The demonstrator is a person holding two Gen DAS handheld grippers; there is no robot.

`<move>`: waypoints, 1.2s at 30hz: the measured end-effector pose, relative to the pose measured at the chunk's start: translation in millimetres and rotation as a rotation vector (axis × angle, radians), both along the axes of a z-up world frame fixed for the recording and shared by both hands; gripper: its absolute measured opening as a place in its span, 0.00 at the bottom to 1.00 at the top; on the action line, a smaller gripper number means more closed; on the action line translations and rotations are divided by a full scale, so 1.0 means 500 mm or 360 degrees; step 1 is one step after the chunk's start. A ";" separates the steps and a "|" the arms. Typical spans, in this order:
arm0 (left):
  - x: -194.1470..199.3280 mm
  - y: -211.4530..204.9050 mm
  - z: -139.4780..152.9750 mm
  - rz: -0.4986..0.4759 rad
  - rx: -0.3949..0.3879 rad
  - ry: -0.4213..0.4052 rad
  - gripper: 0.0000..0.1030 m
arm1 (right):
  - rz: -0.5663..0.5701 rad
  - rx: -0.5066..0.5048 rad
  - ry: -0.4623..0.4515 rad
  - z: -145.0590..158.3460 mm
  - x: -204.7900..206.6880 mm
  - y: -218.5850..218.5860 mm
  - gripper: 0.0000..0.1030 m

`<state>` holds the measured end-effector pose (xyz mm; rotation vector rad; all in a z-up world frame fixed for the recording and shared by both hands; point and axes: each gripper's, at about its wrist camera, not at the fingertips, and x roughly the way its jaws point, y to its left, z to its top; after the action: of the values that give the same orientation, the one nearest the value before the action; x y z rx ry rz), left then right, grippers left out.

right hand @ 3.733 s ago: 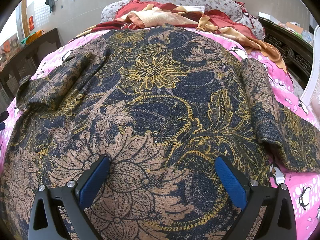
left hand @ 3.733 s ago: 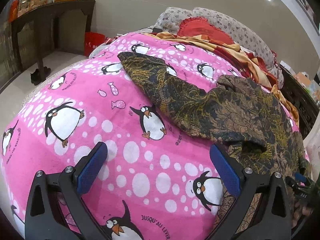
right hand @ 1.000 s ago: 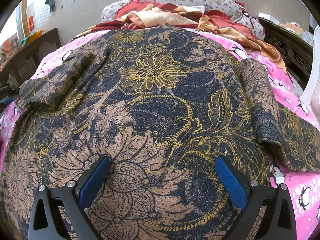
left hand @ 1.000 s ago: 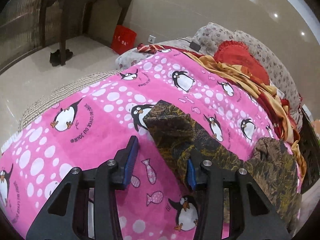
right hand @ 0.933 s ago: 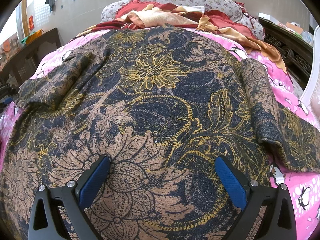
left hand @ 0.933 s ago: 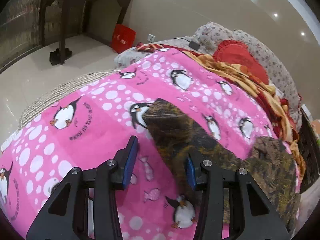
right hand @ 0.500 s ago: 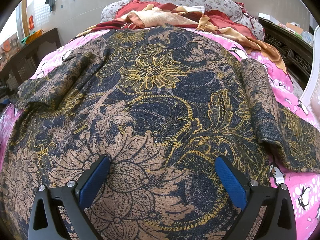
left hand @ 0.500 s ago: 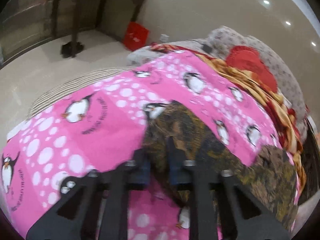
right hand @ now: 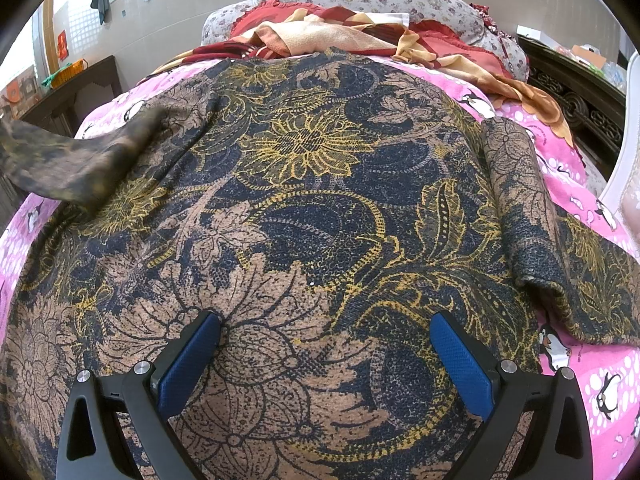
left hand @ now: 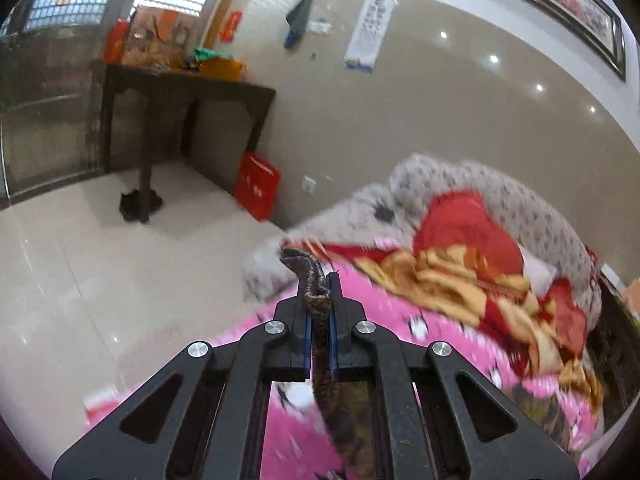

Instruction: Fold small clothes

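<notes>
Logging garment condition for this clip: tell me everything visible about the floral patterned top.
The floral top is a knit-looking fabric, navy and tan with yellow flower outlines, spread flat over the pink penguin blanket. One sleeve is lifted off the bed, pinched in the shut left gripper. The other sleeve lies folded inward. The open right gripper rests on its lower body.

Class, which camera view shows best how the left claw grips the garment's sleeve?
Left wrist view: the left claw is shut on the sleeve pinched between its pads. The right wrist view shows only the lifted sleeve, blurred, without that claw.

Navy, tan and gold floral garment (right hand: 312, 208), pink penguin-print blanket (right hand: 600, 392), blue-padded black fingers (right hand: 460, 356)
</notes>
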<state>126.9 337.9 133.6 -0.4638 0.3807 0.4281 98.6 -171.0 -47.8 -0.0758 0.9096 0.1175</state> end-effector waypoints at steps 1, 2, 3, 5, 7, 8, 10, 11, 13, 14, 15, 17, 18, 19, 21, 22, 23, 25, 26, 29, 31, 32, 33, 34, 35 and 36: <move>0.000 0.009 0.010 0.0000 0.0018 0.0003 0.05 | 0.0000 0.0000 0.0000 0.000 0.000 0.000 1.00; -0.001 0.010 0.015 -0.0005 0.0037 0.0004 0.05 | 0.0000 0.0001 0.0000 0.000 0.000 0.000 1.00; 0.000 0.008 0.016 -0.0028 0.0040 0.0006 0.04 | 0.0000 0.0001 0.0000 0.000 0.000 0.000 1.00; -0.002 -0.019 0.015 -0.0105 0.0043 -0.0014 0.05 | 0.0000 -0.0001 0.0002 0.000 0.001 0.000 1.00; 0.010 -0.065 0.006 -0.0267 0.0008 -0.0038 0.04 | 0.0000 0.0000 0.0001 0.000 0.000 0.000 1.00; 0.018 -0.094 0.000 -0.0338 0.0004 -0.0039 0.05 | 0.0001 0.0000 0.0002 0.000 0.000 0.000 1.00; 0.036 -0.168 -0.018 -0.0541 -0.0047 -0.0058 0.04 | 0.0000 -0.0002 0.0003 0.001 0.001 0.000 1.00; 0.044 -0.203 -0.028 -0.0628 -0.0078 -0.0055 0.04 | 0.0000 -0.0002 0.0001 0.000 0.000 0.000 1.00; 0.060 -0.294 -0.063 -0.0834 -0.0154 -0.0038 0.04 | -0.0002 -0.0006 0.0006 0.001 0.002 0.000 1.00; 0.067 -0.332 -0.082 -0.0906 -0.0177 -0.0017 0.04 | -0.0005 -0.0006 0.0011 0.001 0.002 0.000 1.00; 0.073 -0.375 -0.106 -0.0980 -0.0194 0.0014 0.04 | -0.0010 -0.0006 0.0018 0.003 0.003 0.000 1.00; 0.085 -0.449 -0.161 -0.1084 -0.0193 0.0111 0.05 | -0.0037 0.0016 0.0061 0.019 0.005 -0.003 1.00; 0.089 -0.479 -0.193 -0.1116 -0.0172 0.0174 0.05 | -0.0032 0.0078 0.0055 0.037 0.005 -0.008 0.96; 0.095 -0.506 -0.229 -0.1153 -0.0155 0.0255 0.05 | -0.0018 0.0165 0.0011 0.064 0.004 -0.016 0.96; 0.110 -0.540 -0.285 -0.1174 -0.0101 0.0404 0.05 | 0.0006 0.0256 -0.0081 0.110 0.005 -0.020 0.96; 0.116 -0.548 -0.309 -0.1179 -0.0100 0.0480 0.05 | 0.0036 0.0289 -0.0119 0.129 0.009 -0.018 0.96; 0.122 -0.549 -0.325 -0.1181 -0.0120 0.0539 0.05 | 0.0084 0.0324 -0.0140 0.142 0.017 -0.012 0.96; 0.117 -0.549 -0.342 -0.1171 -0.0134 0.0586 0.06 | 0.0169 0.0400 -0.0149 0.149 0.042 0.004 0.96; 0.110 -0.549 -0.339 -0.1186 -0.0132 0.0583 0.11 | 0.0187 0.0418 -0.0148 0.146 0.048 0.013 0.96; 0.075 -0.545 -0.335 -0.1251 -0.0094 0.0565 0.27 | 0.0282 0.0559 -0.0091 0.117 0.093 0.049 0.95; 0.047 -0.539 -0.331 -0.1262 -0.0068 0.0559 0.36 | 0.0360 0.0652 -0.0043 0.093 0.122 0.083 0.89; 0.032 -0.534 -0.332 -0.1269 -0.0088 0.0563 0.38 | 0.0394 0.0694 -0.0016 0.084 0.132 0.100 0.80; 0.017 -0.526 -0.335 -0.1275 -0.0110 0.0563 0.38 | 0.0438 0.0733 0.0005 0.078 0.142 0.121 0.76; -0.004 -0.521 -0.345 -0.1264 -0.0115 0.0561 0.38 | 0.0485 0.0762 0.0027 0.071 0.150 0.142 0.74; -0.018 -0.519 -0.352 -0.1240 -0.0098 0.0572 0.38 | 0.0530 0.0794 0.0042 0.066 0.153 0.158 0.71; -0.034 -0.515 -0.359 -0.1219 -0.0074 0.0575 0.38 | 0.0589 0.0833 0.0057 0.064 0.157 0.176 0.69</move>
<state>110.0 80.5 -45.8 -0.2532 0.8765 -0.2499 177.3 -82.9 -15.9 0.2470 0.8687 0.6977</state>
